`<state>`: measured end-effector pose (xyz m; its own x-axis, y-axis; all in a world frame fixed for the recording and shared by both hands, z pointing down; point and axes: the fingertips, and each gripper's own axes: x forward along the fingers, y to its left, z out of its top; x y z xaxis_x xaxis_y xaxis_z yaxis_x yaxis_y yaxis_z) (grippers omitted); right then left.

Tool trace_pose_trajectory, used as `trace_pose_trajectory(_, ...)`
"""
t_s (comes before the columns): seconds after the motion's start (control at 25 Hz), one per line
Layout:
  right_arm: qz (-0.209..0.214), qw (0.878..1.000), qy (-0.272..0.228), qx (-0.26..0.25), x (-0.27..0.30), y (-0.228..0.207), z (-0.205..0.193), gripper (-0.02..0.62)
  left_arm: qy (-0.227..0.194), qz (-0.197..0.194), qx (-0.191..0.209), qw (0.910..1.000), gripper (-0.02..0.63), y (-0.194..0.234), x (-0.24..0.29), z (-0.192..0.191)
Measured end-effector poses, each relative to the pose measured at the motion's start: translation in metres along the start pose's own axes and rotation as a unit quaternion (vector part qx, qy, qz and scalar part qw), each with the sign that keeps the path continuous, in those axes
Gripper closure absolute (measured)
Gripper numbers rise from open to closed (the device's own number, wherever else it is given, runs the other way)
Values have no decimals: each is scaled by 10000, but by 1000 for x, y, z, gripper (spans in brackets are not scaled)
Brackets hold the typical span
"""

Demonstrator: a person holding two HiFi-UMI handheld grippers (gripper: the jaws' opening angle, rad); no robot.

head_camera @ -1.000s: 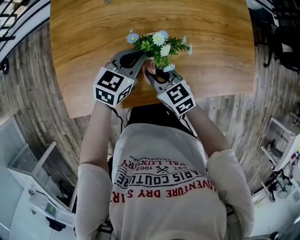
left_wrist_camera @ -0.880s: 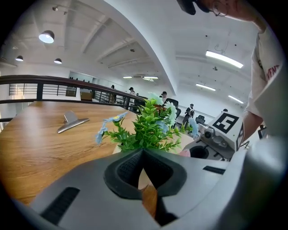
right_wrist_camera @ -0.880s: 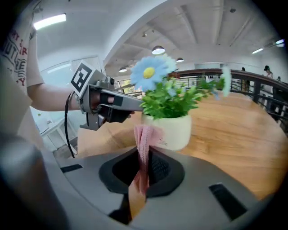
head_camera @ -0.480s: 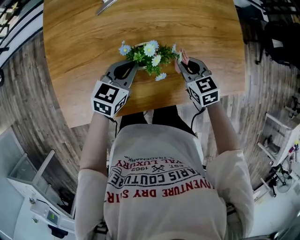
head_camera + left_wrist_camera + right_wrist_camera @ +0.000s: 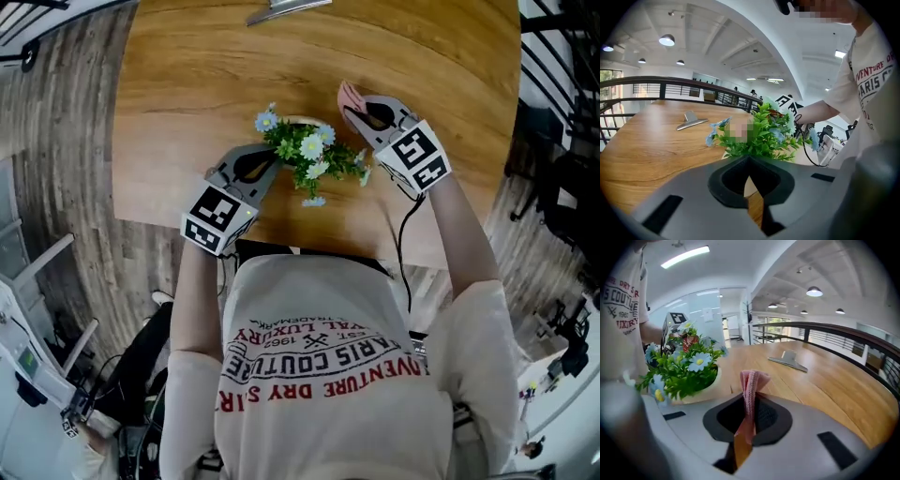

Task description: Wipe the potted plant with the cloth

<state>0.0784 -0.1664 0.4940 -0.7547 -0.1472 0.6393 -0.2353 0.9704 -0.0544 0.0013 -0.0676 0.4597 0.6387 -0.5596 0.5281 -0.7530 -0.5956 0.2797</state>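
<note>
The potted plant (image 5: 305,155) stands near the front edge of the tabletop (image 5: 178,84). The pink cloth (image 5: 751,383) is pinched between the jaws of the right gripper (image 5: 354,101), just to the plant's right and clear of its leaves. The left gripper (image 5: 270,159), clenched on nothing, sits close against the foliage on the plant's left.

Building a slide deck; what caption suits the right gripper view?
Right tool pinching a pink cloth beside the potted plant on a wooden table.
</note>
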Motion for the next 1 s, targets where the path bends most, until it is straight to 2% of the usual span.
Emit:
trace_pose_trajectory(0.12,727,9958,37,-547,23,6,20,552,-95,215,-156,9996,591,1,-1,3)
trace_pose_trajectory(0.24,1358,9861,56,-955,38,19,36,552,-178,367,-272,9988,591,2,-1,5)
trace_pose_trajectory(0.36,1983,9712,124,-1318,48,36,42,552,-202,503,-373,9978,591,1,-2,4)
trace_pose_trajectory(0.48,2494,9501,291,-1849,54,49,43,552,-188,618,-416,9970,591,3,-3,2)
trace_pose_trajectory(0.64,2910,9137,622,-2767,55,55,38,552,-198,696,-462,9963,591,3,-4,6)
trace_pose_trajectory(0.84,3366,8705,1082,-3423,53,56,29,552,-243,793,-574,9949,591,4,-4,5)
trace_pose_trajectory(0.92,3435,8617,1176,-3546,51,56,26,552,-275,817,-598,9945,591,5,-4,6)
trace_pose_trajectory(1.0,3453,8594,1223,-3567,50,54,24,552,-292,838,-622,9941,591,5,-4,6)
